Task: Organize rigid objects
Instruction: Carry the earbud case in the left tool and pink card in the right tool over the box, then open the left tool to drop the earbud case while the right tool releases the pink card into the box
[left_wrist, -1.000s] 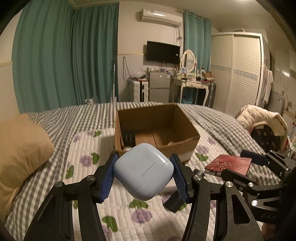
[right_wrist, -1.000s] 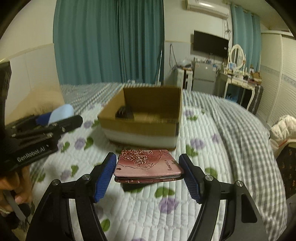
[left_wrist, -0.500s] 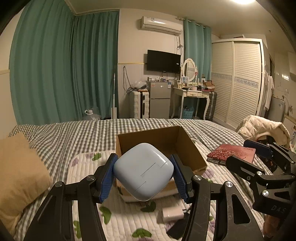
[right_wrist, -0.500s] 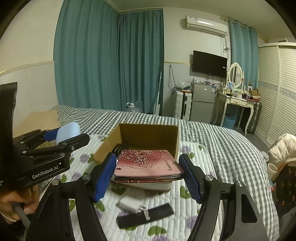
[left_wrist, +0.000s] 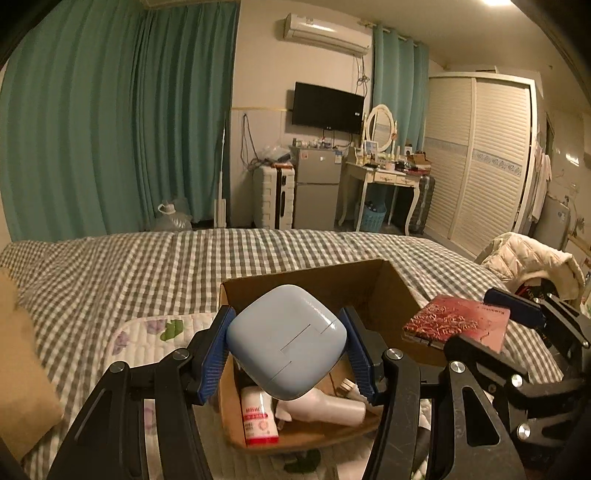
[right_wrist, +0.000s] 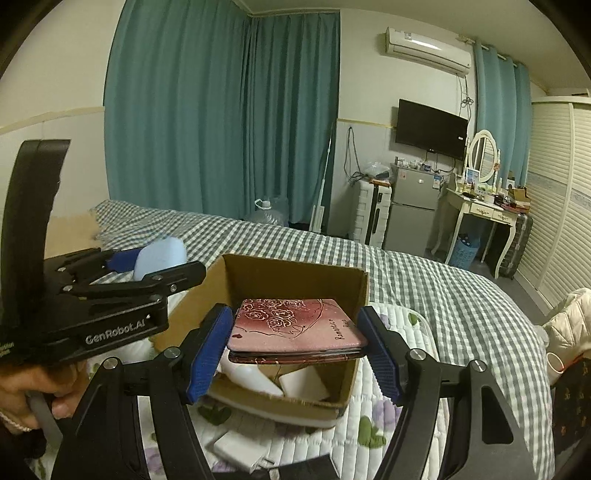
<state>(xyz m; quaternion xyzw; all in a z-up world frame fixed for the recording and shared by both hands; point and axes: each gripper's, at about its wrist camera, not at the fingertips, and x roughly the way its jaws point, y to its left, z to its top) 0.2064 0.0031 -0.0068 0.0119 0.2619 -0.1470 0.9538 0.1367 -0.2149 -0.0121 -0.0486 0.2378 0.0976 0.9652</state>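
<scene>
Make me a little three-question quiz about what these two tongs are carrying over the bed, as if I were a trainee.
1. True or false: the left tongs are closed on a pale blue rounded case.
2. Which item do the right tongs hold? A) a white bottle B) a pink rose-patterned wallet C) a black strap
3. Fill in: both held items hang above an open cardboard ____.

Key:
1. True. The blue pads press both sides of the case.
2. B, the pink rose-patterned wallet, held flat between the pads.
3. box. A white bottle and a red-labelled tube already lie inside.
</scene>
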